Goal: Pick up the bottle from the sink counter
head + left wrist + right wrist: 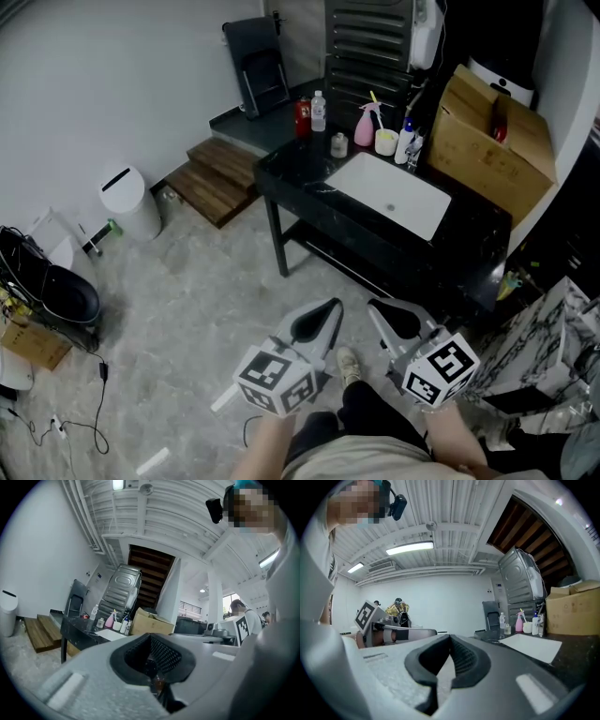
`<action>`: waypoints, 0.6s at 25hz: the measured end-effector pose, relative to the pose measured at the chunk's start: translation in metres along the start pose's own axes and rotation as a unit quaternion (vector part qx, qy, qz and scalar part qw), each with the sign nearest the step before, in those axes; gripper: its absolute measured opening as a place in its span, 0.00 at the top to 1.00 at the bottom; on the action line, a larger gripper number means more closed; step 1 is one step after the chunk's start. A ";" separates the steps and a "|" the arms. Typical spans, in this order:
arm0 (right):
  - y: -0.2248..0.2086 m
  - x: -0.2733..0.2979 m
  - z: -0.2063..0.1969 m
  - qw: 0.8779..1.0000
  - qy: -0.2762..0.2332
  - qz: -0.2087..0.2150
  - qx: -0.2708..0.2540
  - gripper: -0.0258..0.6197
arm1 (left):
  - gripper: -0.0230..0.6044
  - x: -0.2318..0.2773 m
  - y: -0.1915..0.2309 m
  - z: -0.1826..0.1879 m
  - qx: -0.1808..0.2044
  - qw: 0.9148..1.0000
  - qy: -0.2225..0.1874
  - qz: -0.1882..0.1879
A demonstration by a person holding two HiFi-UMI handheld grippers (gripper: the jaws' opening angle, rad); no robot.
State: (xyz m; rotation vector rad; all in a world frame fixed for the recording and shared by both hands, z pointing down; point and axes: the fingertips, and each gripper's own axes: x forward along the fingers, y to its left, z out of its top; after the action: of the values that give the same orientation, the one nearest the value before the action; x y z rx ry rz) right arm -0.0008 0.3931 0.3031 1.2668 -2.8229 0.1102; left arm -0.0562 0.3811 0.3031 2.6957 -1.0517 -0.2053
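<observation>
The clear plastic bottle with a white cap (318, 112) stands upright at the far left end of the black worktop (298, 183), in the upper centre of the head view. Its long axis is vertical and the cap points up. A pale label band wraps its middle, but the print is too small to read. Just beside it, on its left in the frame, stands a short red can (302, 119), whose writing is also illegible.

Further right along the back edge of the worktop are a small glass jar (339, 144), a pink spray bottle (365, 127), a cream cup (385, 142) and a white bottle with a blue top (405, 141). What the cup and jar hold cannot be made out. A white rectangular basin (367, 171) is sunk into the worktop in front of them. At the right end sits an open brown cardboard box (478, 150) with a red object (500, 122) showing inside; no print on the box can be read.

The left tongs (334, 307) and right tongs (377, 307) are in the lower centre of the head view, side by side, well apart from the bottle and pointing toward the worktop. Each gripper view shows its own jaws pressed together with nothing between them — both tongs are closed and empty. The white cubes with black square markers (277, 375) behind the tongs carry patterns only, no words.
</observation>
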 end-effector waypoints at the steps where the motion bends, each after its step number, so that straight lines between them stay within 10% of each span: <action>1: -0.002 0.002 0.001 1.000 -0.004 -0.001 -0.004 0.96 | 0.95 0.002 0.004 0.001 0.000 1.000 -0.007 0.004; 15: -0.090 0.097 0.014 0.999 -0.037 0.026 0.019 0.96 | 0.95 0.092 0.090 0.010 0.007 1.000 0.015 0.019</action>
State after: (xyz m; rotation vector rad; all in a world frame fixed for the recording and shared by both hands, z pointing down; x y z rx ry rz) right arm 0.0021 0.2602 0.3003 1.2309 -2.9301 0.1210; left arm -0.0491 0.2531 0.3142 2.6798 -1.0987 -0.1518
